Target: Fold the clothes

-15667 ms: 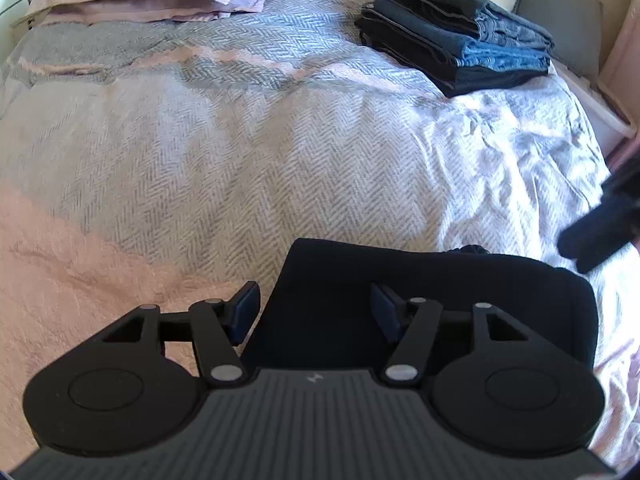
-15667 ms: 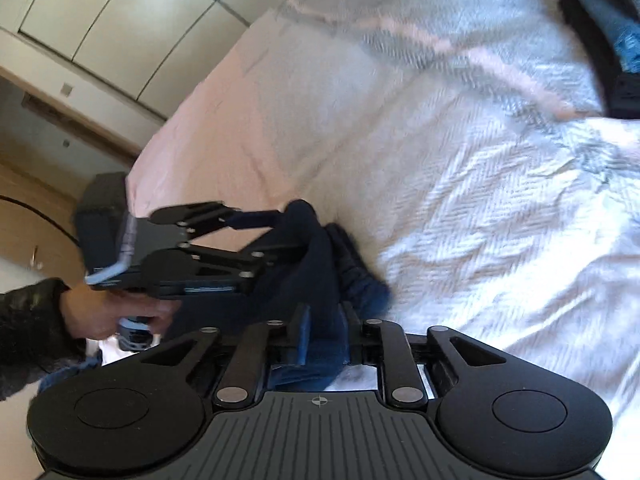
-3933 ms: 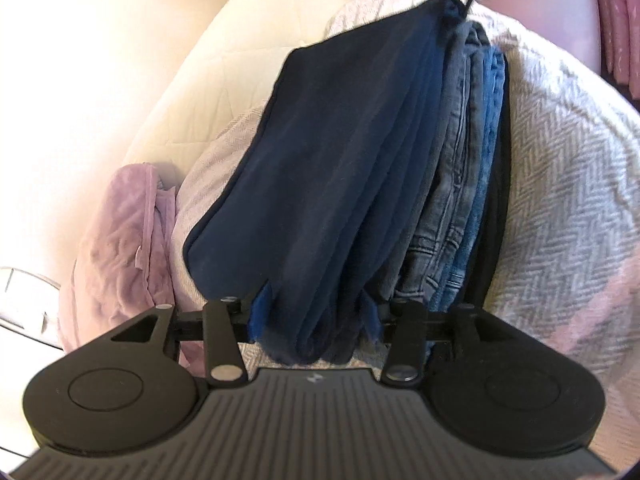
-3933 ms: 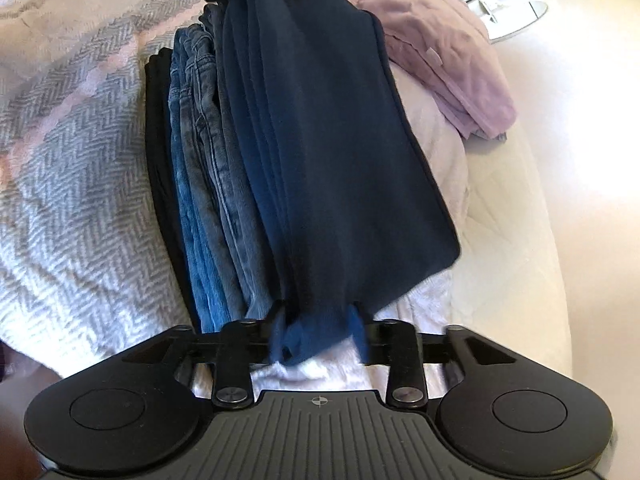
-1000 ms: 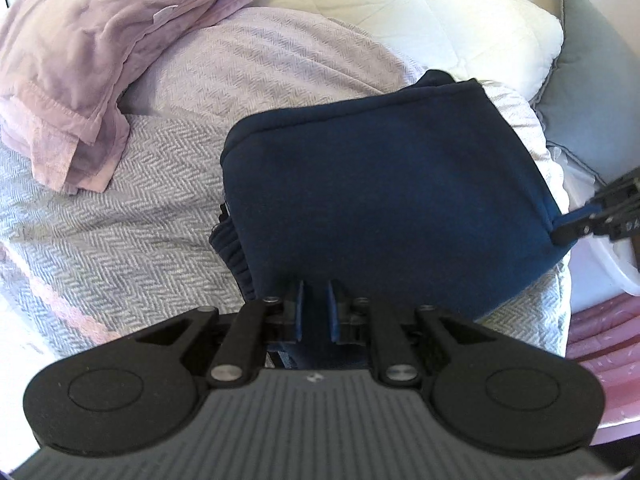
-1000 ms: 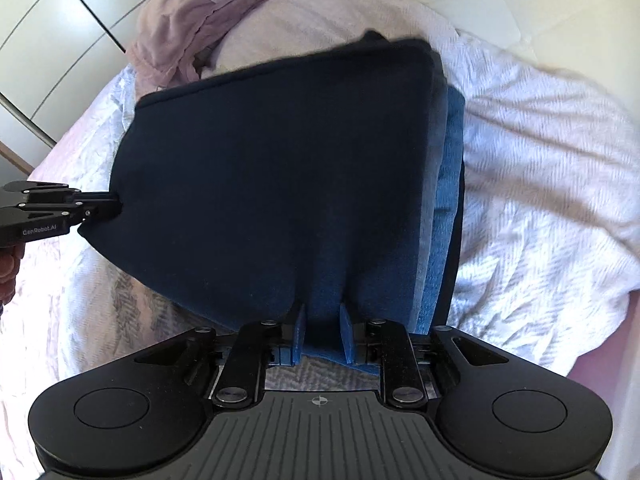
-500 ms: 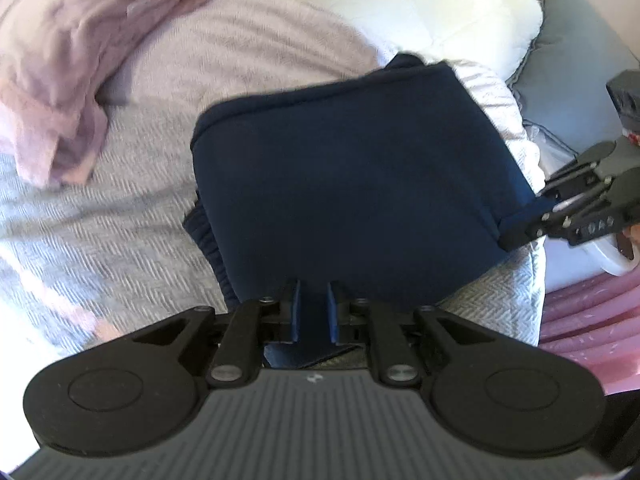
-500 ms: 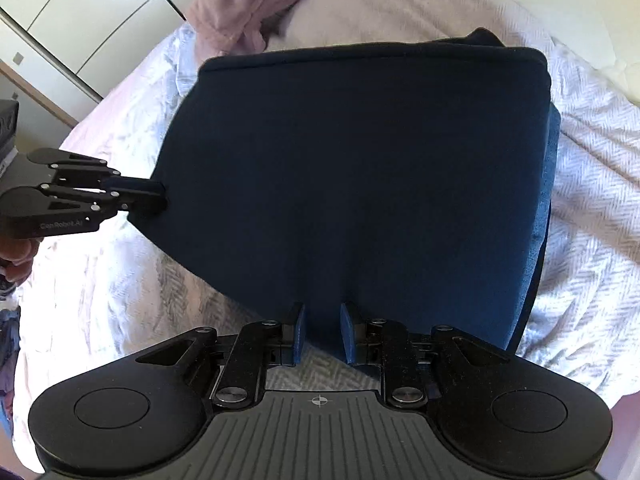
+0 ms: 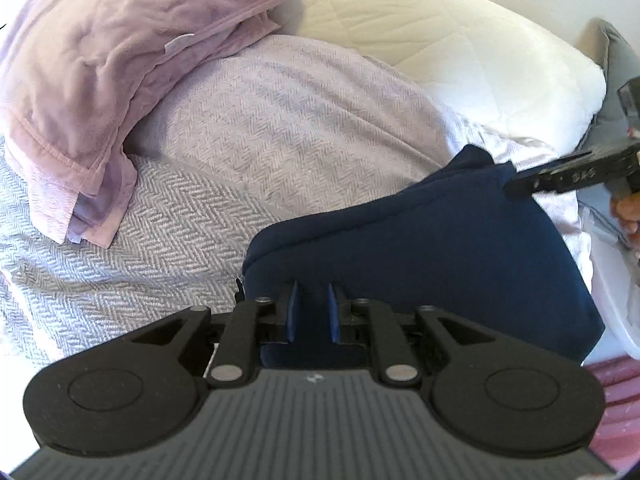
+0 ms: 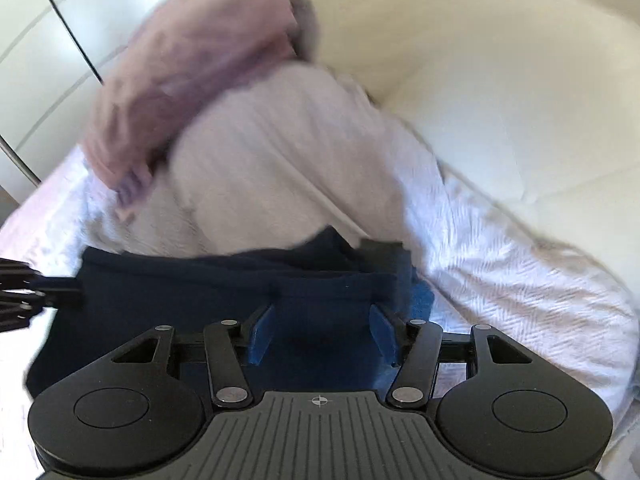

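One folded navy garment [image 9: 432, 248] lies on the bed, low and toward 4 o'clock in the left wrist view, its near edge running under the left gripper [image 9: 313, 310]. That gripper's blue fingers [image 9: 291, 312] stand narrow, with navy cloth showing in the slim gap between them; they appear to pinch the garment's near edge. At 3 o'clock in the same view the tip of the right gripper [image 9: 560, 178] reaches in to the garment's far corner, a bit of a hand [image 9: 626, 212] behind it. The right wrist view is blurred; there the right gripper [image 10: 322, 330] has its fingers [image 10: 260, 334] spread wide, the garment [image 10: 224, 280] lying between and beyond them, with a strip of lighter blue cloth [image 10: 422, 298] peeking out at its 3 o'clock edge. Whether those fingers touch the cloth I cannot tell. Around the garment spreads a grey herringbone blanket [image 9: 168, 220]. A mauve pillow [image 9: 112, 56] sits at 10 o'clock, a white quilted pillow [image 9: 460, 44] at 1 o'clock, and a grey cushion [image 9: 616, 52] at the 2 o'clock rim.
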Available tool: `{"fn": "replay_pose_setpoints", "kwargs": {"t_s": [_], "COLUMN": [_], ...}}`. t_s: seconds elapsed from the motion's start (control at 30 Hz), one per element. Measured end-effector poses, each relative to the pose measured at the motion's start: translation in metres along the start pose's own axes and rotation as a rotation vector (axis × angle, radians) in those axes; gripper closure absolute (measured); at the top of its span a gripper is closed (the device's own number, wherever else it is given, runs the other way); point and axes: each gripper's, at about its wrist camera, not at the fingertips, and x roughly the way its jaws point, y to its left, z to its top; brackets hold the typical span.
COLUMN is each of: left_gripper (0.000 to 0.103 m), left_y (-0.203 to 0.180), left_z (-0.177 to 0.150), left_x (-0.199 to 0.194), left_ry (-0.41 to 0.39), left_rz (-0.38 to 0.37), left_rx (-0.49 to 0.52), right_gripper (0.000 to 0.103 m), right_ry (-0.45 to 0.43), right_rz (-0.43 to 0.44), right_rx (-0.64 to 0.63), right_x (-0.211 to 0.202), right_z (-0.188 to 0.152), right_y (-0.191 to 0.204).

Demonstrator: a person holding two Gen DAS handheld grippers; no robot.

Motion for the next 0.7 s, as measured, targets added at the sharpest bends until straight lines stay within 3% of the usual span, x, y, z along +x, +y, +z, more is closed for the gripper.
{"fn": "replay_pose_setpoints", "kwargs": {"t_s": [0.1,0.23,0.43,0.53,0.7], "left_gripper": [0.088,0.071,0.040,0.037,0.011], "left_y": [-0.007,-0.017,-0.033,-0.044,-0.060], "left_z": [-0.008,-0.034,-0.089,-0.126,-0.182], "left_x": [-0.015,-0.041,-0.080,-0.106,-0.173], "left_ry": [-0.012,-0.035,-0.074,-0.100,-0.198], "left_rz": [0.011,0.026,0.032,0.011,0.037], "left_rx": [0.012,0.024,0.046,0.048,0.057], "right_gripper": [0.047,0.047,0.046,0.045,0.025], "right_ry": [-0.022,-0.064,-0.114,-0.140,-0.224], "right_rz": [-0.001,-0.003,-0.033,-0.080,-0.169], "right_rx": [-0.006,0.016,0.108,0.159,0.215], "right_x": [-0.010,-0.047,-0.104,-0.130,-0.188], "right_z": [-0.006,-0.027,-0.113,-0.162,-0.236], "right_y": [0.003,0.025,0.078,0.114,0.181]}}
